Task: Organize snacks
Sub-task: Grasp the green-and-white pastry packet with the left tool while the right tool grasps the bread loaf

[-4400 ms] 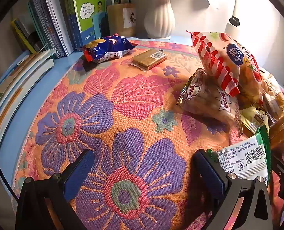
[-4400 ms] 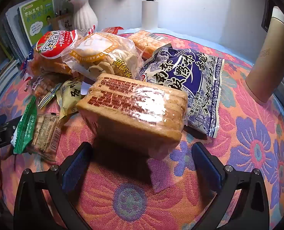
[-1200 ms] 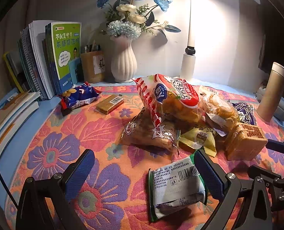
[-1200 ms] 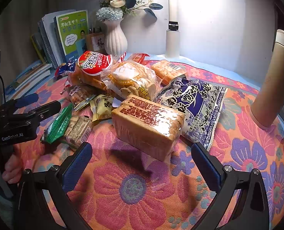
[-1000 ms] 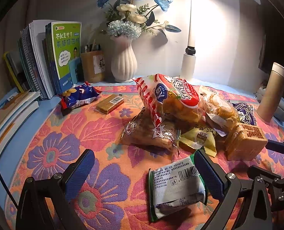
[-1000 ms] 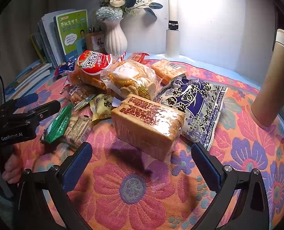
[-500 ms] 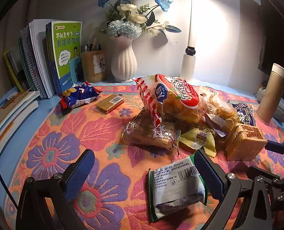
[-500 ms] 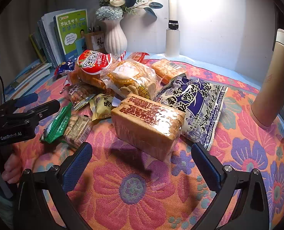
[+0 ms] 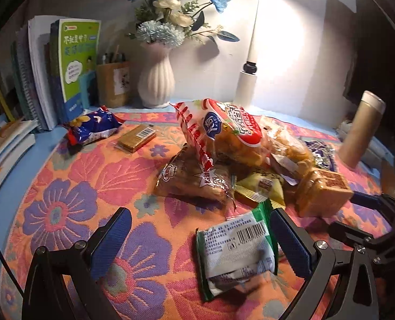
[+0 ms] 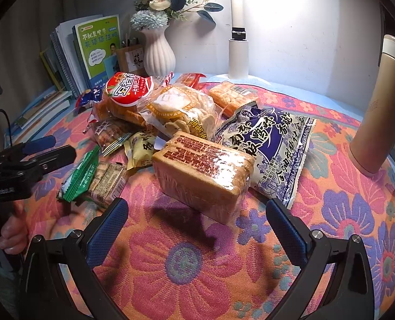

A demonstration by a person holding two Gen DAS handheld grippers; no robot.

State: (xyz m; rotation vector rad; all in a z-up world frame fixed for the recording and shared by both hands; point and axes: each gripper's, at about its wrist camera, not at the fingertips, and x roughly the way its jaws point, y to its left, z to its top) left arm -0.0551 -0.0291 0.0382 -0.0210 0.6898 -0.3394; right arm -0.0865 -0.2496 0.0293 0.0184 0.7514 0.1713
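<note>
So the left gripper (image 9: 201,236) is spread wide with nothing in it, hovering low over the cloth (image 9: 72,186), and the green pack (image 9: 236,250) lies flat, barcode up, between its 2 fingers but way closer to the right one, just beside that pad. Right past the pack is the pile: a brown bag (image 9: 194,180), a small yellow packet (image 9: 260,188), and the red-striped bag (image 9: 221,133) leaning on top. Ahead and off to the left there's loads of bare cloth before you reach 2 loners near the far edge, a blue bag (image 9: 93,129) and a flat gold bar (image 9: 136,140); the books (image 9: 64,72) and vase (image 9: 156,80) stand beyond the cloth's far edge. The right gripper (image 10: 197,225) is gaping too, empty, and the bread block (image 10: 202,176) sits just ahead of it, roughly centred between the fingers but not touched by either. Behind the bread there's a clear cracker bag (image 10: 181,113), to its right the big blue-white bag (image 10: 269,149) lying flat and tucked against it, and further back an orange pack (image 10: 232,97). To the right of that gripper the cloth is open until the tan flask (image 10: 381,109) near the edge. In the right wrist view the left gripper shows at far left, a hand (image 10: 10,232) under it, its tips just beside the green pack.
</note>
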